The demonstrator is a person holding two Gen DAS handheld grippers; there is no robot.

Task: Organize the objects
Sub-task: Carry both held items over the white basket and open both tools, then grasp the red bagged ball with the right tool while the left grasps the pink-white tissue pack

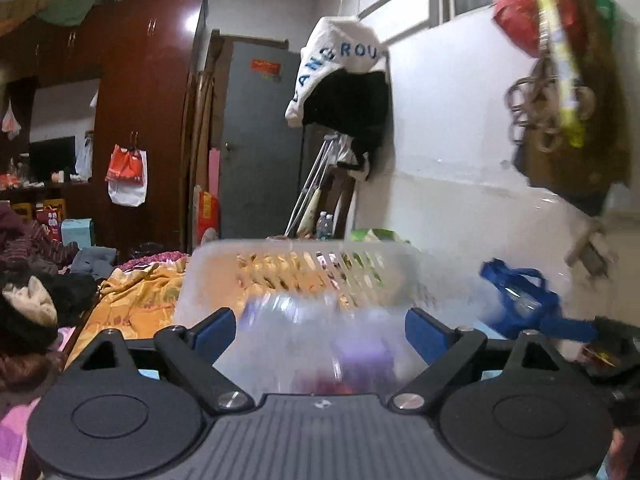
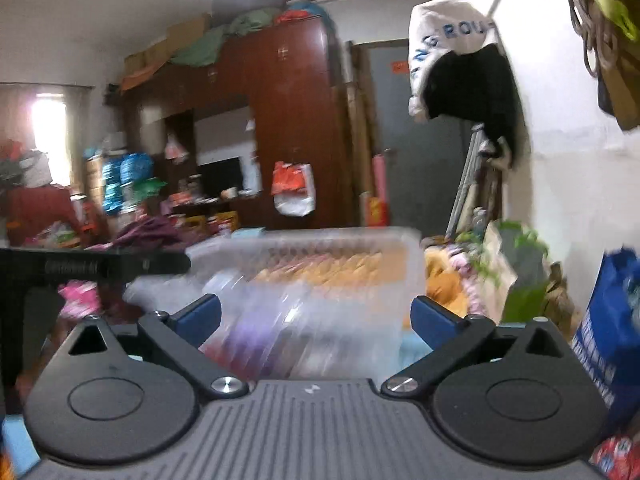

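A translucent plastic basket (image 1: 304, 256) with slotted sides stands just ahead on the bed, blurred by motion. Purple and red items (image 1: 360, 350) show through its near wall. My left gripper (image 1: 320, 320) is open, its blue pads wide apart on either side of the basket's near end, with no clear contact. In the right wrist view the same basket (image 2: 320, 248) lies between the spread fingers of my right gripper (image 2: 316, 312), which is open too. Purple and red contents (image 2: 248, 336) show there as well. A black bar (image 2: 80, 266) juts in from the left edge.
An orange blanket (image 1: 136, 296) and a heap of dark clothes (image 1: 28, 308) lie to the left. A blue bag (image 1: 520, 304) sits by the white wall on the right. A white and black garment (image 1: 340, 80) hangs above. A brown wardrobe (image 1: 148, 120) stands behind.
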